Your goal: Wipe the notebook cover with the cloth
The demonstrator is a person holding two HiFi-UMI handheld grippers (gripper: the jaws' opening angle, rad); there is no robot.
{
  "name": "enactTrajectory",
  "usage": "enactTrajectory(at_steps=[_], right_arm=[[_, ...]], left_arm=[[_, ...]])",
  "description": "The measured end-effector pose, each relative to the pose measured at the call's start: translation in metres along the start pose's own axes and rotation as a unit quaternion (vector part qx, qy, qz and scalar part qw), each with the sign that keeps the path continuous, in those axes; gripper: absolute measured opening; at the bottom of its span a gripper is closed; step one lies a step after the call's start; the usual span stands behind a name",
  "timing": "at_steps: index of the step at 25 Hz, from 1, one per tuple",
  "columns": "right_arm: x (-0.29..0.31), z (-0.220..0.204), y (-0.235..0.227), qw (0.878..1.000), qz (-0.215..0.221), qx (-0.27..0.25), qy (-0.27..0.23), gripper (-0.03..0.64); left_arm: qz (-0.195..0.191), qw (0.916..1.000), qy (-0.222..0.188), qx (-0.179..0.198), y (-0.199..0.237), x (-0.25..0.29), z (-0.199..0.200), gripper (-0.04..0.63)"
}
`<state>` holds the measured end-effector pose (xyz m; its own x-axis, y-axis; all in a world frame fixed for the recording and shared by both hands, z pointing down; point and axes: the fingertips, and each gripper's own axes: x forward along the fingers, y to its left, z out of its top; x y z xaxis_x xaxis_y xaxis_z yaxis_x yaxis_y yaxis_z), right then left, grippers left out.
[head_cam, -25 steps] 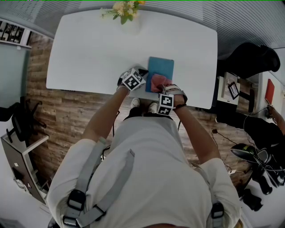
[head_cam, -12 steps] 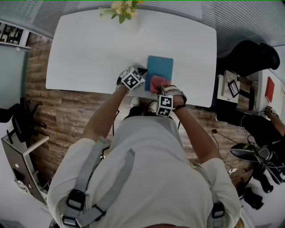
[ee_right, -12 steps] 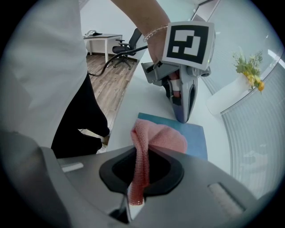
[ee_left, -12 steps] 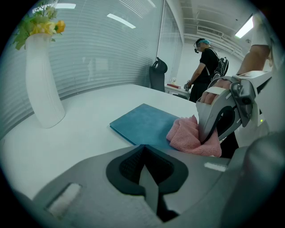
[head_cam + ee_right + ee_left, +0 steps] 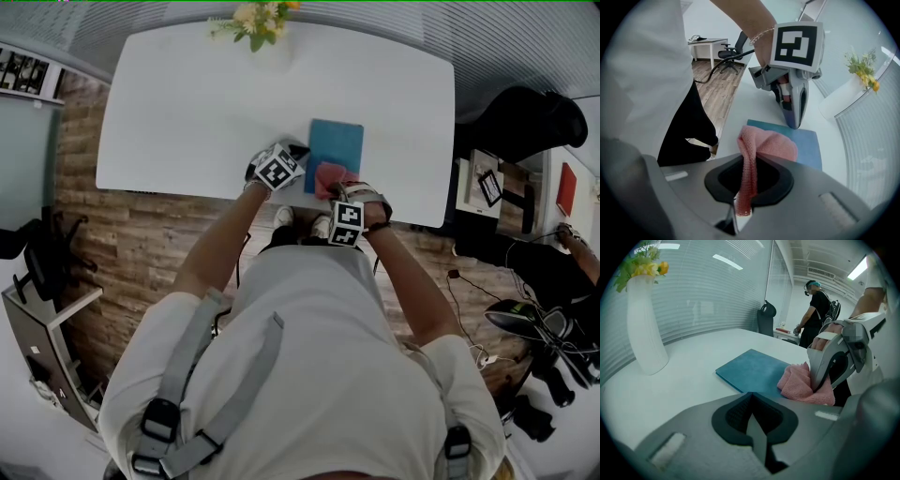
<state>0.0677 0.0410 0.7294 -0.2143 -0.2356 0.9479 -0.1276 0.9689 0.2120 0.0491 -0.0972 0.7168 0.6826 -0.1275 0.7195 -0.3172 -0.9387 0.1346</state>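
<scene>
Notebook (image 5: 337,145), blue cover up, lies flat on the white counter (image 5: 206,103), right of centre and close to the front edge where the person stands

Progress (judged): wiping is under way, not finished. Cloth contact sits only on the near part of the cover; the far part lies bare, with no mark or streak showing either way, so how much is already clean cannot be told. Left to do: carry strokes up over the far half and out to the corners

Room: counter is bare to the far side and to the left. Only other item is a white vase (image 5: 644,329) of flowers at the far edge, well apart from the notebook. A bare strip runs right of the notebook before the counter's right edge. The front edge is just behind the cloth, so a stroke pulled toward the body has little run; pushing away has plenty

Cloth (image 5: 768,143), pink, bunched, rests on the cover's near part

Right gripper (image 5: 747,161): fingers pinched on a fold of the cloth

Left gripper (image 5: 750,399): fingers closed together, nothing between them, tip down at the notebook's left edge; touching or just beside, cannot tell
</scene>
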Motion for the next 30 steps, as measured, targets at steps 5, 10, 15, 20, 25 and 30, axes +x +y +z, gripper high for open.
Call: enactTrajectory(at_steps=[5, 10, 15, 20, 25, 30], right_arm=[[-0.011, 0.007, -0.012, 1.0, 0.008, 0.024, -0.013, 0.021], [-0.025, 0.001, -0.054, 0.997, -0.049, 0.058, -0.027, 0.025], [-0.041, -0.019, -0.114, 0.989, -0.14, 0.044, -0.01, 0.026], [-0.043, -0.041, -0.161, 0.983, -0.183, 0.01, 0.024, 0.026], [-0.026, -0.06, -0.183, 0.981, -0.183, -0.011, 0.056, 0.026], [0.0, -0.082, -0.191, 0.978, -0.178, -0.03, 0.1, 0.026]], left_arm=[[0.002, 1.0, -0.003, 0.003, 0.0, -0.006, 0.006, -0.003], [0.003, 1.0, -0.002, 0.001, 0.0, -0.001, 0.001, -0.003], [0.003, 1.0, -0.004, 0.001, -0.001, -0.001, 0.001, -0.003], [0.005, 1.0, -0.002, 0.003, -0.001, -0.004, 0.004, -0.003], [0.003, 1.0, -0.001, -0.001, -0.002, -0.003, 0.004, -0.002], [0.004, 1.0, -0.003, 0.002, -0.001, -0.003, 0.003, -0.003]])
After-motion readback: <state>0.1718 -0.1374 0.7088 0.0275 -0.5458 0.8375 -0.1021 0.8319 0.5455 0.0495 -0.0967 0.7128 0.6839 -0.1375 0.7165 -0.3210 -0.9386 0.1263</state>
